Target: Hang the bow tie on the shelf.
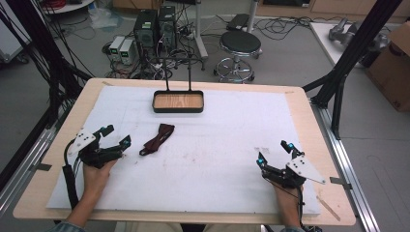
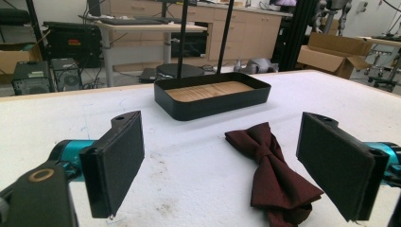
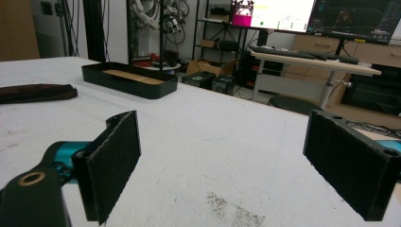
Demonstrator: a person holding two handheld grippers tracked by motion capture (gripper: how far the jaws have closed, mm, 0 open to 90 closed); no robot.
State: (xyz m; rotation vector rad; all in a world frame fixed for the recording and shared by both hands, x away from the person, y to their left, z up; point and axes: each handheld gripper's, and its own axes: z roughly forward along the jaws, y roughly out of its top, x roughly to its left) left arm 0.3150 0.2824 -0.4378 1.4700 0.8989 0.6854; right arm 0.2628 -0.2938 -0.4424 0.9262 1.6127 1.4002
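Nearest the person, the left hand-held gripper (image 1: 115, 137) and the right hand-held gripper (image 1: 274, 153) rest low at the desk's (image 1: 58, 140) front corners, each with jaws spread wide and nothing between them, which looks like a ready stance. Just beyond the left one, the dark red bow tie (image 2: 272, 172) lies flat on the white mat (image 1: 217, 140), its long axis running diagonally from near-left toward the black tray (image 1: 178, 101) at the far edge, probably its destination.
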